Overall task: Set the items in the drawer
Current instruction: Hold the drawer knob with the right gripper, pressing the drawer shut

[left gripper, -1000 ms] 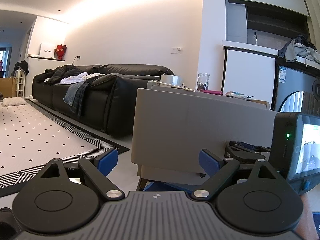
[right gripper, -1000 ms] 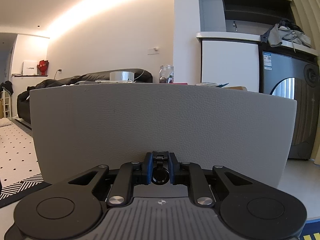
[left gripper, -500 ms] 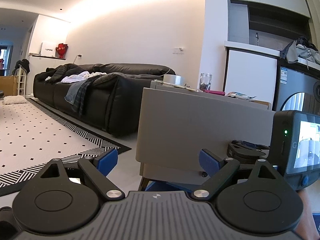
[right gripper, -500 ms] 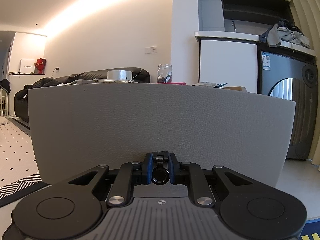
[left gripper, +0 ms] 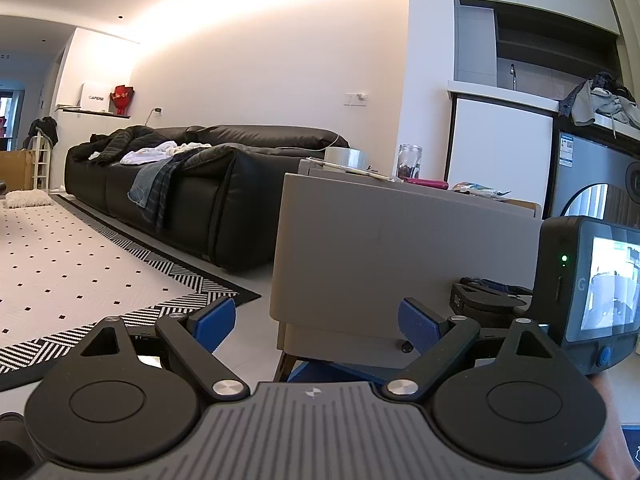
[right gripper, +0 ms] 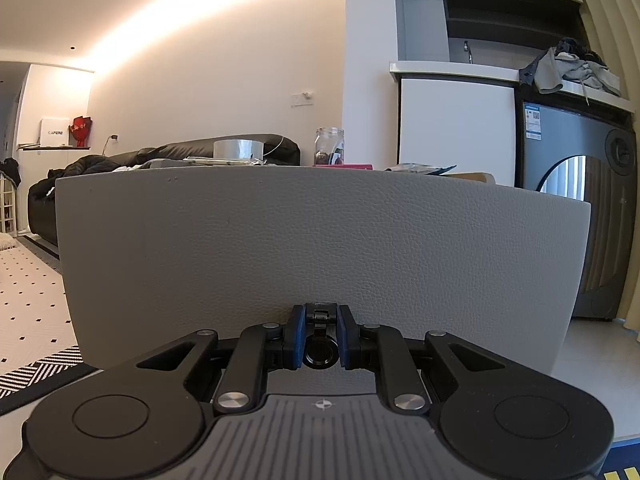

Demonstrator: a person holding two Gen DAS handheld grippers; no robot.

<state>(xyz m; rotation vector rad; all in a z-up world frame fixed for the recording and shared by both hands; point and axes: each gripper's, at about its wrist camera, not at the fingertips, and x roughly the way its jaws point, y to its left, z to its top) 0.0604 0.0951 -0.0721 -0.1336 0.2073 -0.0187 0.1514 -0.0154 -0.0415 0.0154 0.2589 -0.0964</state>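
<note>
A grey leather-textured drawer front [right gripper: 320, 248] fills the right wrist view. My right gripper [right gripper: 319, 340] is shut on the black drawer knob [right gripper: 319, 354] at the front's lower middle. In the left wrist view the same drawer front [left gripper: 380, 248] stands to the right, and the right gripper [left gripper: 492, 300] with its camera screen [left gripper: 600, 284] reaches in against it. My left gripper [left gripper: 316, 320] is open and holds nothing, low and to the left of the drawer front. The drawer's inside is hidden.
On the cabinet top behind the drawer front sit a tape roll [right gripper: 239, 149], a glass jar [right gripper: 329, 146] and a pink flat item [right gripper: 344, 166]. A black sofa [left gripper: 180, 200] and a patterned rug [left gripper: 60, 272] lie left. A washing machine [right gripper: 580, 220] stands right.
The right gripper stays shut on the knob. In the left wrist view the drawer front and the right gripper have shifted only slightly. The left gripper remains open.
</note>
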